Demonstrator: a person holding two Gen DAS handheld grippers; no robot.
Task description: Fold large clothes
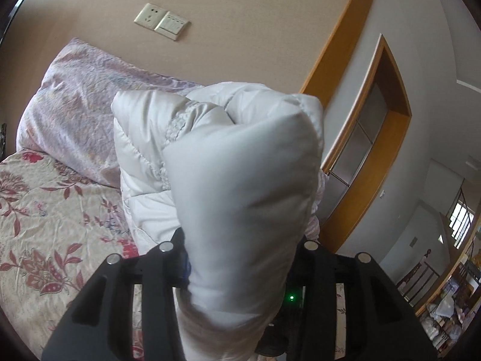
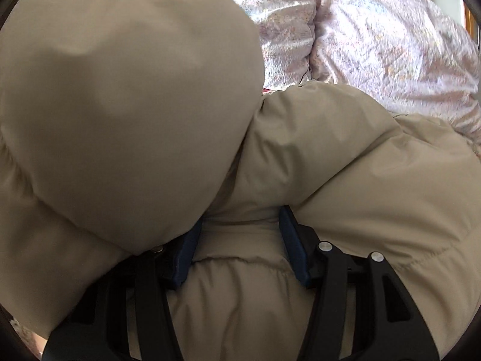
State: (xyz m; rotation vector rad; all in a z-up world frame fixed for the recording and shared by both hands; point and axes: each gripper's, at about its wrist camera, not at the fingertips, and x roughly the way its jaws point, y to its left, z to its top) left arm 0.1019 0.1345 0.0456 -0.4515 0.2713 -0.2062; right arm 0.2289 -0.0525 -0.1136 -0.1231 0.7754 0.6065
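A puffy beige down jacket fills both views. In the left wrist view my left gripper (image 1: 240, 258) is shut on a thick fold of the jacket (image 1: 240, 180), held up above the bed with the pale quilted lining showing behind it. In the right wrist view my right gripper (image 2: 237, 240) is shut on another padded part of the jacket (image 2: 330, 156), which bulges between its blue pads (image 2: 293, 240). A big rounded bulge of the jacket hides the left fingertip.
A floral bedsheet (image 1: 45, 225) covers the bed at lower left. A crumpled pale purple quilt (image 1: 78, 111) lies at the head of the bed and shows behind the jacket in the right wrist view (image 2: 375, 39). A beige wall with a socket (image 1: 162, 21) is behind.
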